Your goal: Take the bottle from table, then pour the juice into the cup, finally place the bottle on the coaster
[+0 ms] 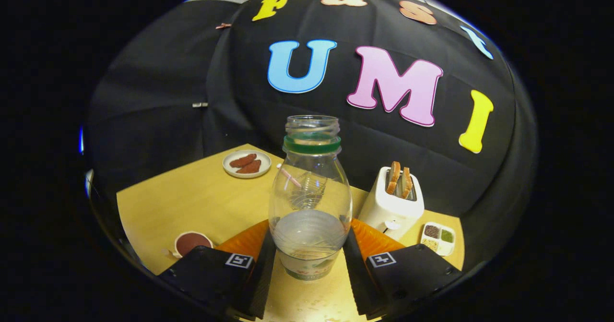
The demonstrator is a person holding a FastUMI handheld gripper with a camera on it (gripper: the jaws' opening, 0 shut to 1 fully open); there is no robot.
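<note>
Clear plastic bottle [310, 202], uncapped, upright between the jaws of the gripper [309, 257], which clamp its lower body. Little liquid shows inside. Cup [192, 243] sits on the counter [192, 202] beside the left finger, dark-filled. Pour looks done, judging by levels; coaster placement remains.
</note>
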